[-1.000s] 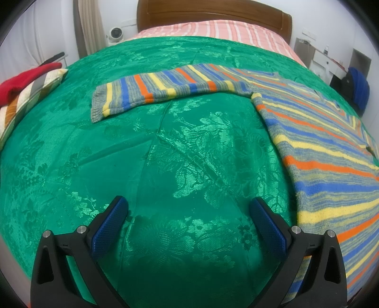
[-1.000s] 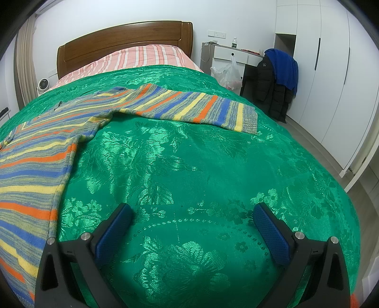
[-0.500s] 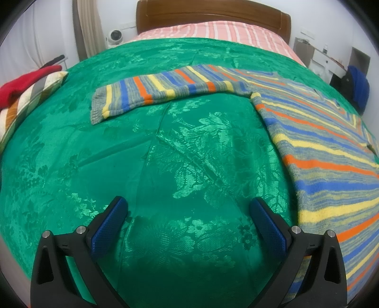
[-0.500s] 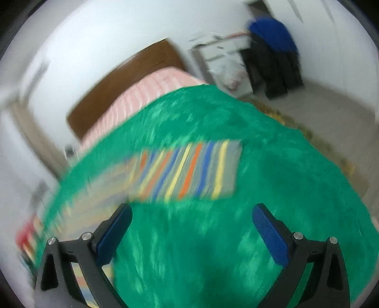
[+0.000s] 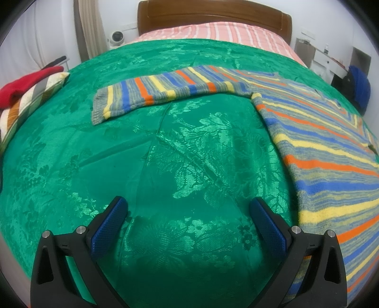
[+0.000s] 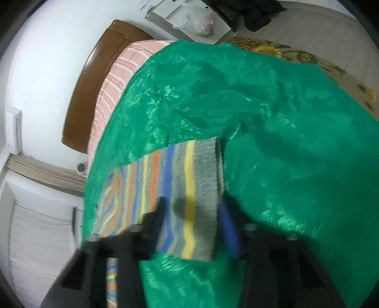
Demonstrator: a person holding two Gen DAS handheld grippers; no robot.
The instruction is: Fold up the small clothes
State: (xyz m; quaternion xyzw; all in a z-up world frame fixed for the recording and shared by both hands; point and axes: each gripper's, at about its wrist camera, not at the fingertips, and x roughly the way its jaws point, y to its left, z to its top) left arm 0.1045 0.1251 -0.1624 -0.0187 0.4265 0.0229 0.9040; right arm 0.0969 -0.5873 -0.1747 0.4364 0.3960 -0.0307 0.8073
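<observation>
A striped knit sweater point(image 5: 327, 151) in blue, orange, yellow and grey lies flat on the green bedspread point(image 5: 165, 165). Its left sleeve point(image 5: 165, 90) stretches out to the left. My left gripper point(image 5: 187, 222) is open and empty, low over the bedspread, left of the sweater's body. In the right wrist view my right gripper point(image 6: 191, 215) is open with its fingers either side of the grey cuff of the right sleeve point(image 6: 189, 189). That view is blurred and tilted.
A wooden headboard point(image 5: 213, 14) and a pink striped pillow area point(image 5: 213, 30) are at the far end. A red and checked pile point(image 5: 26, 94) lies at the left edge. A white desk with a plastic bag point(image 6: 194, 19) stands right of the bed.
My right gripper has swung quickly forward and down onto the right sleeve's cuff, and its jaws have narrowed around it. My left gripper has barely moved.
</observation>
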